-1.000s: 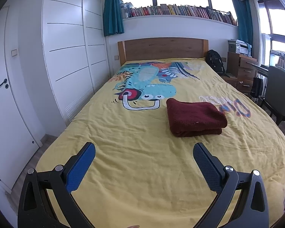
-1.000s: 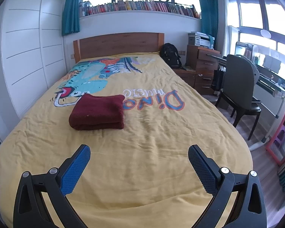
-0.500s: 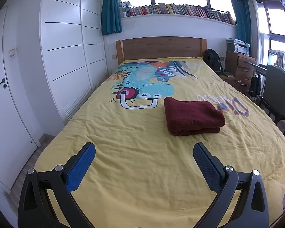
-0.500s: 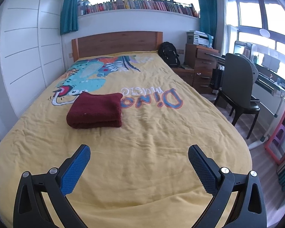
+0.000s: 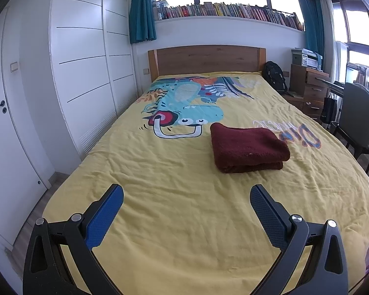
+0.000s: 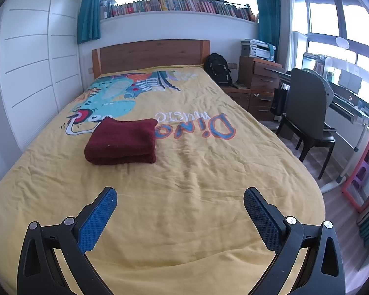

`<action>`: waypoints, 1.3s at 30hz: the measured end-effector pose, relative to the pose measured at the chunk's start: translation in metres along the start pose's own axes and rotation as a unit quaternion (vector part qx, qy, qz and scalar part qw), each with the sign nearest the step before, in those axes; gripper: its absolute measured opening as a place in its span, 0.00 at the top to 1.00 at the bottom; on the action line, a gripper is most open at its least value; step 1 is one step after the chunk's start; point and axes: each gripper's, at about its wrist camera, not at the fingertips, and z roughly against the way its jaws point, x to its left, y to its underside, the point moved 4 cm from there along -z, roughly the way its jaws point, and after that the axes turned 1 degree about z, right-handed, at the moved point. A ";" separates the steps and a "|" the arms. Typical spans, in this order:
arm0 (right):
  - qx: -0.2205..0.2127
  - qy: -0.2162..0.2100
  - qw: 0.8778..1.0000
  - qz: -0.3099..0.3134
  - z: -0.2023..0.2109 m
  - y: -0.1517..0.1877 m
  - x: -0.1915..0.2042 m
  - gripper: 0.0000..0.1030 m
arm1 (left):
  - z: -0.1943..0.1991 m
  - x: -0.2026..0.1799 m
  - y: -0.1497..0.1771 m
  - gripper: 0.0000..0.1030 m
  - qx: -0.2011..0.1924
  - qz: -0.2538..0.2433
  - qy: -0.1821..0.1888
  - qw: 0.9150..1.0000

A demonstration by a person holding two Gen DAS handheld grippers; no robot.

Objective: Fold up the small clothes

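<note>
A dark red garment (image 5: 248, 146) lies folded in a neat rectangle on the yellow dinosaur bedspread (image 5: 174, 172), near the middle of the bed; it also shows in the right wrist view (image 6: 121, 145). My left gripper (image 5: 186, 193) is open and empty, held above the foot of the bed, well short of the garment. My right gripper (image 6: 180, 195) is open and empty too, above the foot of the bed, with the garment ahead and to its left.
A wooden headboard (image 5: 206, 59) stands at the far end. White wardrobe doors (image 5: 86, 73) line the left side. A black chair (image 6: 307, 113), a desk and wooden drawers (image 6: 260, 83) stand to the right. A black backpack (image 6: 217, 70) leans by the bed.
Both grippers have drawn back a little from the bed, so more of its foot shows. The folded garment has not moved. Both stay open.
</note>
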 end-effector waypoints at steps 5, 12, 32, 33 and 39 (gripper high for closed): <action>0.000 0.000 1.000 0.000 0.000 0.000 0.000 0.00 | -0.001 0.000 0.001 0.01 0.000 -0.003 0.001 1.000; -0.003 0.003 1.000 0.004 0.000 0.002 -0.002 0.00 | -0.001 -0.001 0.002 0.01 0.001 -0.003 0.003 1.000; -0.009 0.009 1.000 0.019 0.005 0.001 0.003 0.00 | -0.014 0.000 0.014 0.01 0.016 -0.010 0.001 1.000; -0.009 0.009 1.000 0.019 0.005 0.001 0.003 0.00 | -0.014 0.000 0.014 0.01 0.017 -0.011 0.001 1.000; -0.008 0.013 1.000 0.015 0.004 0.001 0.000 0.00 | -0.015 -0.001 0.014 0.01 0.019 -0.011 0.001 1.000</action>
